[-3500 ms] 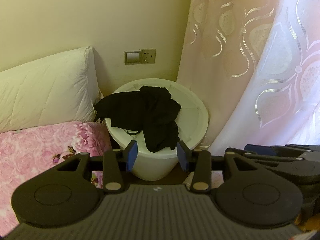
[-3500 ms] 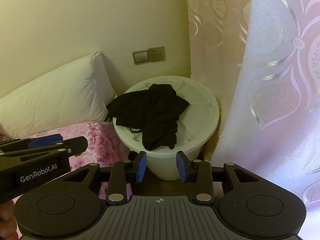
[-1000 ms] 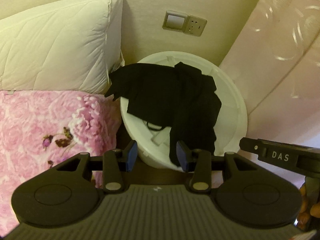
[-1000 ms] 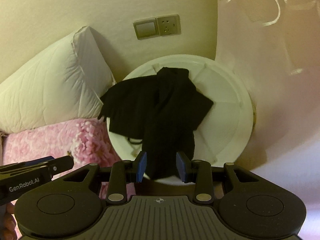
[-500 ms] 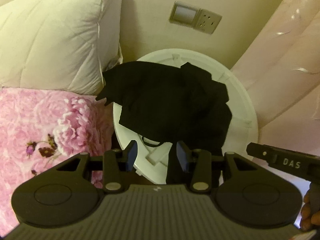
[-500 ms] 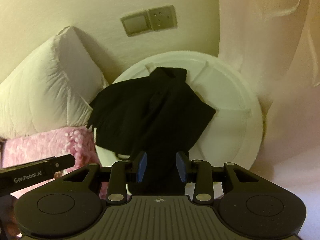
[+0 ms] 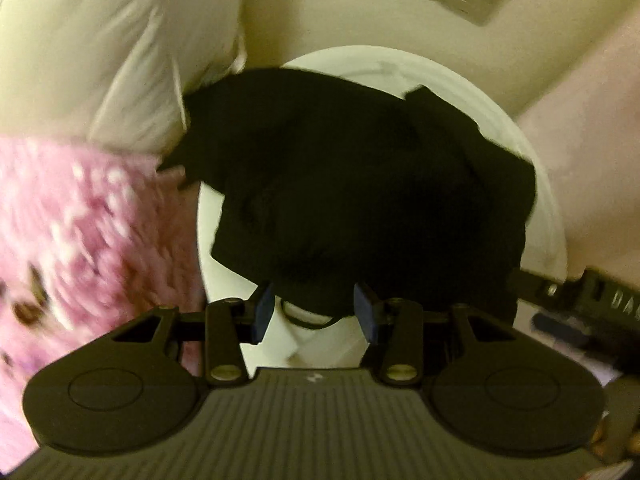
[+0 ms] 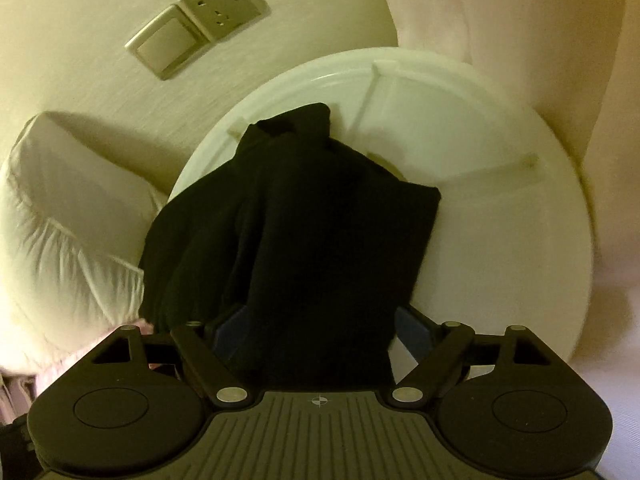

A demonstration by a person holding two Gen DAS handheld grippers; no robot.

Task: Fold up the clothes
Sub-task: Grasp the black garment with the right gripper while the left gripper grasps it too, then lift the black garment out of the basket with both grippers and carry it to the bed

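The garment [image 8: 296,220] hangs between the right tongs [image 8: 320,332], jaws opening and nearer; its length runs away. Left tongs [image 7: 314,312] apart, empty.

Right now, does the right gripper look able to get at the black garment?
Probably yes: the right gripper has its jaws opening around the black garment on the white tub, nothing between.

Garment [image 8: 304,236]: solid black, no print. Tub [image 8: 500,240] under it: plain white. Pillow [image 7: 120,40]: white, quilted stitch lines. Blanket [image 7: 80,248]: pink w/ white and dark floral blotches, blurred. Wall [image 8: 100,0]: pale yellow-cream. Switch/socket plate [image 8: 196,24]: silver-grey. Curtain [image 8: 520,20]: pale pink. Left claw [image 7: 316,312] & right claw [image 8: 320,332]: black bodies, blue pads.
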